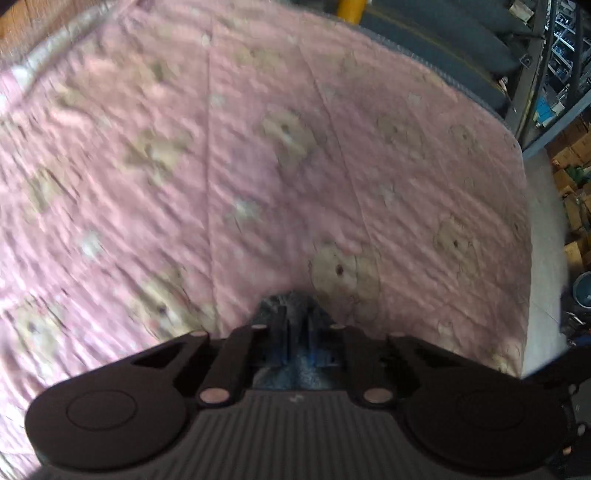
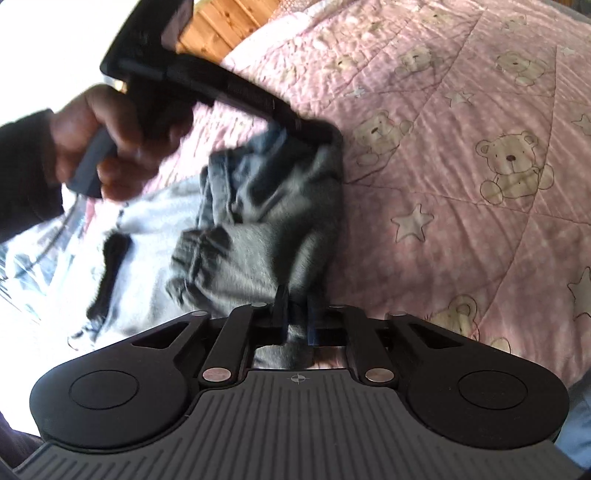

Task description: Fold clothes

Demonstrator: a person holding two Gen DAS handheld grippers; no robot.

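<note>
A grey denim-like garment lies bunched on the pink teddy-bear quilt. My right gripper is shut on its near edge, with fabric bulging between the fingers. My left gripper, held by a hand, pinches the garment's far edge. In the left wrist view the left gripper is shut on a fold of the same grey fabric, and the quilt spreads out blurred beyond it.
Light grey-white clothing lies left of the garment. A wooden headboard stands behind. The bed's edge drops off at the right, with metal shelving and cardboard boxes past it. A yellow post stands at the far side.
</note>
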